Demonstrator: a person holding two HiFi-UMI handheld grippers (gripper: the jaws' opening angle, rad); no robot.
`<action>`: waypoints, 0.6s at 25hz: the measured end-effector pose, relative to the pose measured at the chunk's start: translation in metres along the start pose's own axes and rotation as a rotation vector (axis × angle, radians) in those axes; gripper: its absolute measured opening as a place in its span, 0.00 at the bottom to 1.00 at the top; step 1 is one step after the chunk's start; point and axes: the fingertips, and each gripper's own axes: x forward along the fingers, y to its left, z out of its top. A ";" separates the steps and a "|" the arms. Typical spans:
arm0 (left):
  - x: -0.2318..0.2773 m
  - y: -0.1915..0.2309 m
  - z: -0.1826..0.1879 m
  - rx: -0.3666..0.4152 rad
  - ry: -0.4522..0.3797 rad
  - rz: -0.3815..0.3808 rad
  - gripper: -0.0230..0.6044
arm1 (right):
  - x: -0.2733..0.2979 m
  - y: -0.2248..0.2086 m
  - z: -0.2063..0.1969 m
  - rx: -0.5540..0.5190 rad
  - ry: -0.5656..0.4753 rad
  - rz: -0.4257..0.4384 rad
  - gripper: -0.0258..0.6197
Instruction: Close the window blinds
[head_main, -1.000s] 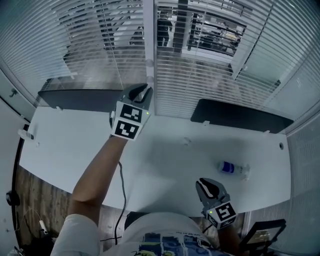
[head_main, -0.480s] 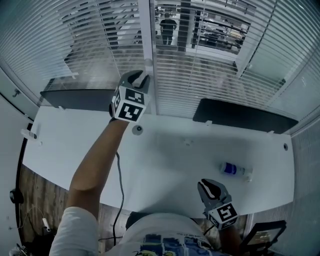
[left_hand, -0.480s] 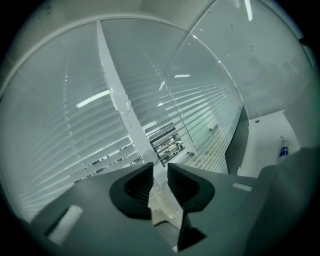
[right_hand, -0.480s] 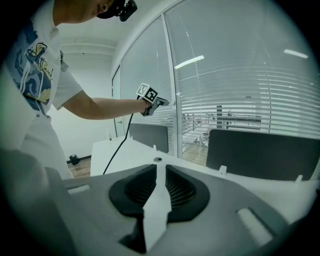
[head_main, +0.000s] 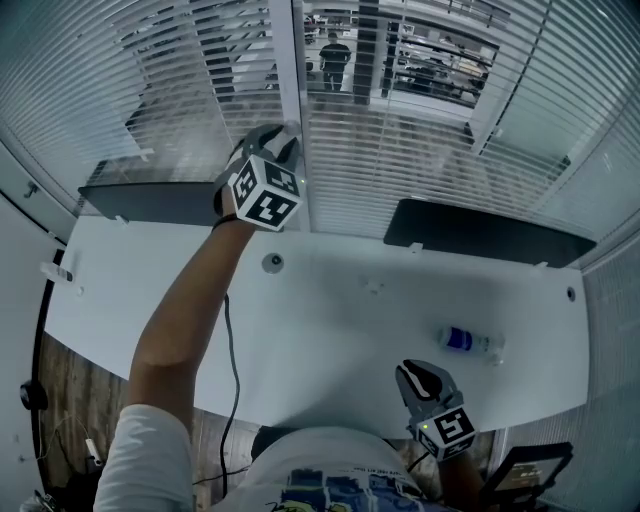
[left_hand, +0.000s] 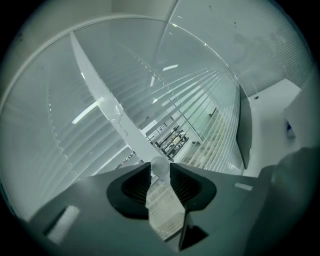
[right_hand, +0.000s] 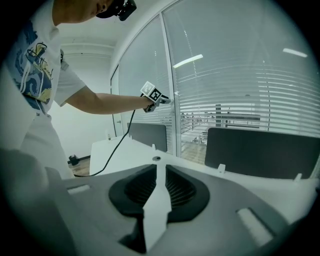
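White slatted blinds (head_main: 400, 150) cover the windows behind the desk, their slats tilted partly open so the room beyond shows. My left gripper (head_main: 283, 143) is raised against the blinds beside the window post. In the left gripper view a white tilt wand (left_hand: 115, 112) hangs slantwise. Its rounded end sits between the tips of the left gripper (left_hand: 160, 170), whose jaws have just been opening and stand open around it. My right gripper (head_main: 415, 372) rests low by the desk's front edge. The right gripper (right_hand: 161, 172) has its jaws a narrow slit apart with nothing between them.
The white desk (head_main: 330, 320) carries a water bottle (head_main: 465, 340) at the right and a round cable port (head_main: 272, 262). Dark partition panels (head_main: 480, 232) (head_main: 150, 197) stand along its far edge. A black cable (head_main: 228, 340) hangs under my left arm.
My left gripper has moved up and away toward the blinds and rolled, uncovering the round cable port on the desk. The right gripper has stayed put.
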 end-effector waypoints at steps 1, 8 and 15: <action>0.001 0.001 0.000 0.019 0.005 0.002 0.24 | 0.000 0.001 0.001 0.002 0.000 0.000 0.11; 0.015 -0.003 0.005 0.206 0.019 0.033 0.26 | 0.005 -0.008 0.003 0.007 -0.001 -0.005 0.11; 0.025 -0.011 0.002 0.351 0.050 0.050 0.28 | 0.008 -0.012 -0.001 0.012 0.003 -0.004 0.11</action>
